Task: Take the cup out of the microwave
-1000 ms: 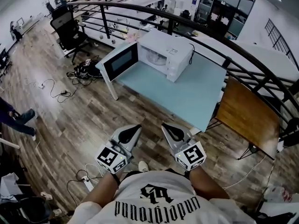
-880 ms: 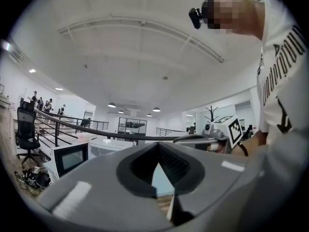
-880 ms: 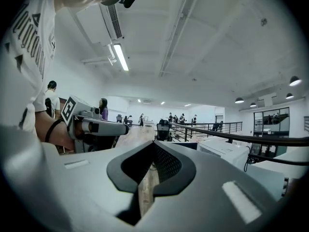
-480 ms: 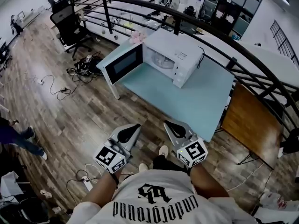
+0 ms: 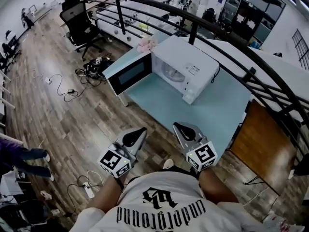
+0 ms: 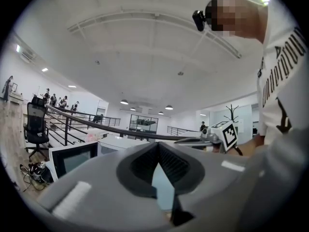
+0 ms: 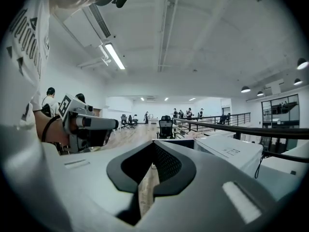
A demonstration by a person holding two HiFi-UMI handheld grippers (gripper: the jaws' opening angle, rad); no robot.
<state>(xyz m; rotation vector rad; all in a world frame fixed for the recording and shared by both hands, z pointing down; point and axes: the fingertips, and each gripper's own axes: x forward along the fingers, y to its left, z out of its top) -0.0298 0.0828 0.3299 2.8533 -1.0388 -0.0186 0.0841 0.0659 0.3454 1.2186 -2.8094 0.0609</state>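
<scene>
the pale blue table (image 5: 212, 115) lies ahead of me and well apart from both tools, with the white microwave (image 5: 193, 64) standing on its far end and its door (image 5: 128, 76) swung wide open to the left. nearer to me, the left gripper (image 5: 140, 130) and the right gripper (image 5: 177, 125) point level, side by side over the wooden floor. each has its jaws closed together with nothing between them. the cup (image 5: 172, 73) must be the small pale shape in the open cavity, too small for me to make out its rim or any handle. i'd judge it light, stiff, smooth enough to slip and likely breakable. i'd open one gripper wide and pinch it across the wall, low and square, without tipping it.
</scene>
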